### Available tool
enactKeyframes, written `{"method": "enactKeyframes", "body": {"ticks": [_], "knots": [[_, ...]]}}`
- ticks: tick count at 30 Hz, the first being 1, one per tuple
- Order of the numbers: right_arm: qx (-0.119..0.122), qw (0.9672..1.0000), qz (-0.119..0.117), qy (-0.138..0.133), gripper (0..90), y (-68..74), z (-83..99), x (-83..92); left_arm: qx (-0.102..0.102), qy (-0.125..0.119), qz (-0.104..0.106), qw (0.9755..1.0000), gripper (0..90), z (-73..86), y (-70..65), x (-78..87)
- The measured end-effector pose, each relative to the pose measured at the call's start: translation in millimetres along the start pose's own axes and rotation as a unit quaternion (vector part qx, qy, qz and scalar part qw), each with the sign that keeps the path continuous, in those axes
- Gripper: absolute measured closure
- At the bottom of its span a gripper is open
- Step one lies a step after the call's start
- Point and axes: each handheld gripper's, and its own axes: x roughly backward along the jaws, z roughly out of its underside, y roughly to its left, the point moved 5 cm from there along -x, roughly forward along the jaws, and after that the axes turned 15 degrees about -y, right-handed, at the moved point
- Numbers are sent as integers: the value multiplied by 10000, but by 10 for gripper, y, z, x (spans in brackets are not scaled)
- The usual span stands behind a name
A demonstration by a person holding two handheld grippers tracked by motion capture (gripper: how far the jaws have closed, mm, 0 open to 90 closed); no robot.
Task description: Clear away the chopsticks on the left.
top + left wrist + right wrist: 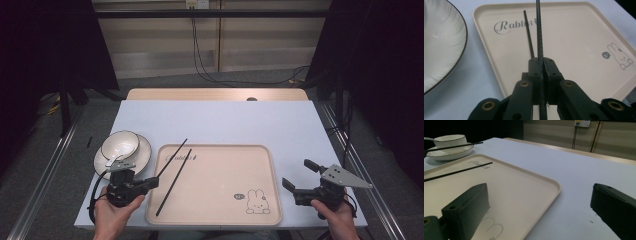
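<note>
The left claw (pixel 150 183) was clamped on one thin black chopstick (pixel 539 30) above the beige plastic tray (pixel 220 210), its twin (pixel 174 182) lying inside. The narrow grip might let it swivel. The right claw (pixel 299 176) stood apart.

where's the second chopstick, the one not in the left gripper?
In the high view the loose chopstick lies diagonally on the left part of the tray, just right of the chopstick clamped in the left gripper.
</note>
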Motion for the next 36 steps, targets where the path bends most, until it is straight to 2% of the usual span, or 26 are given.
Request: {"method": "enactKeyframes", "body": {"ticks": [14, 20, 28, 29, 32, 36], "knots": [[5, 10000, -6, -4, 16, 7, 1, 1, 90, 306, -155, 9994, 857, 103, -191, -348], [2, 10000, -10, 18, 15, 6, 5, -4, 149, 424, -323, 9985, 857, 135, -235, -476], [10, 10000, 2, 17, 16, 2, 7, -8, 103, 643, -444, 9969, 857, 233, -286, -563], [-5, 10000, -10, 16, 16, 6, 7, -8, 180, 603, -447, 9970, 857, 238, -294, -574], [-3, 10000, -30, 35, 16, 9, 10, -7, 102, 709, -450, 9964, 857, 269, -299, -590], [-10, 10000, -18, 43, 16, 8, 12, -5, 123, 744, -415, 9963, 857, 293, -303, -617]]}}
